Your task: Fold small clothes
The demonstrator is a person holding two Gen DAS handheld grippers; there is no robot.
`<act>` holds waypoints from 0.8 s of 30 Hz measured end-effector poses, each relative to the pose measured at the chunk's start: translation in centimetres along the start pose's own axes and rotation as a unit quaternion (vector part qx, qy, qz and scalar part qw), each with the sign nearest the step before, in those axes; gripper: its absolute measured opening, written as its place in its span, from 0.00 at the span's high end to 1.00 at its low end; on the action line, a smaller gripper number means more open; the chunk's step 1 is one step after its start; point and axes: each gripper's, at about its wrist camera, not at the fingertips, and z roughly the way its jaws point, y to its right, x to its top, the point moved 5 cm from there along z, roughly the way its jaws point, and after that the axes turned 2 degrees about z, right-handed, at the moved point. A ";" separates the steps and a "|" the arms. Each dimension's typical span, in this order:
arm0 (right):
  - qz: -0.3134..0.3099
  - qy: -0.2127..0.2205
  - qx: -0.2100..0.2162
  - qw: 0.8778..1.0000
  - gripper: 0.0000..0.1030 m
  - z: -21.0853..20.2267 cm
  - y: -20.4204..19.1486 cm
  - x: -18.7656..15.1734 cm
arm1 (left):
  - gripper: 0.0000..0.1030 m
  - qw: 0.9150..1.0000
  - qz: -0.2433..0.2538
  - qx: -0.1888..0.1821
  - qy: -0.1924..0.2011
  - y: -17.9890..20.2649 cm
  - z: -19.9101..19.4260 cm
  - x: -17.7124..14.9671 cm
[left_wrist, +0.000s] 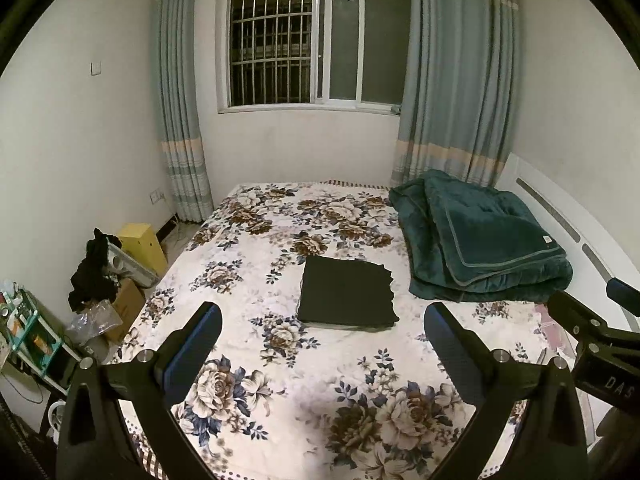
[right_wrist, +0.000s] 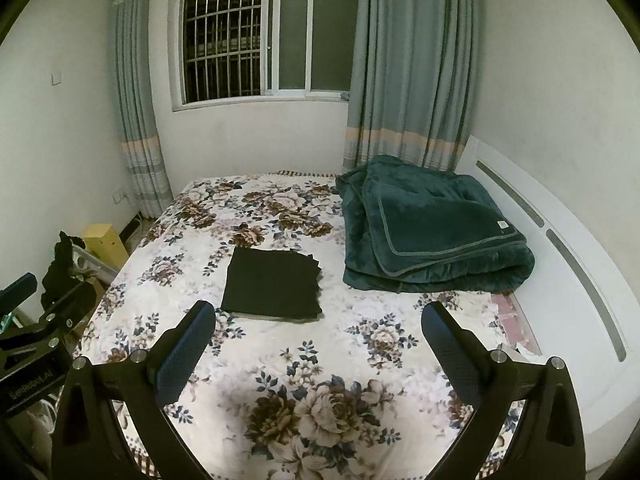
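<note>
A dark garment point(left_wrist: 346, 293), folded into a flat rectangle, lies in the middle of the floral bed sheet point(left_wrist: 256, 248); it also shows in the right wrist view point(right_wrist: 273, 285). My left gripper point(left_wrist: 322, 340) is open and empty, held above the near part of the bed, short of the garment. My right gripper point(right_wrist: 318, 338) is open and empty too, at a like height, with the garment ahead and to its left. The right gripper's body shows at the right edge of the left wrist view point(left_wrist: 592, 332), and the left gripper's body at the left edge of the right wrist view point(right_wrist: 36, 320).
A folded green blanket point(left_wrist: 484, 244) lies on the bed's far right by the white headboard point(left_wrist: 560, 216). Left of the bed on the floor are boxes point(left_wrist: 144, 240), black clothes point(left_wrist: 94, 276) and a rack point(left_wrist: 28, 332). A window point(left_wrist: 312, 44) and curtains stand behind.
</note>
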 end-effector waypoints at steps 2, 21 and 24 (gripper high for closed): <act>-0.002 0.000 0.002 1.000 0.00 0.0 -0.1 0.1 | 0.00 1.000 0.001 0.000 0.001 0.0 -0.2 0.1; 0.000 -0.006 0.005 1.000 0.00 -0.6 -0.8 0.1 | 0.00 1.000 -0.002 -0.008 0.005 0.2 -1.3 1.1; 0.003 -0.006 0.005 1.000 0.00 -0.7 -0.9 0.1 | 0.00 1.000 -0.001 -0.007 0.005 0.3 -1.5 1.2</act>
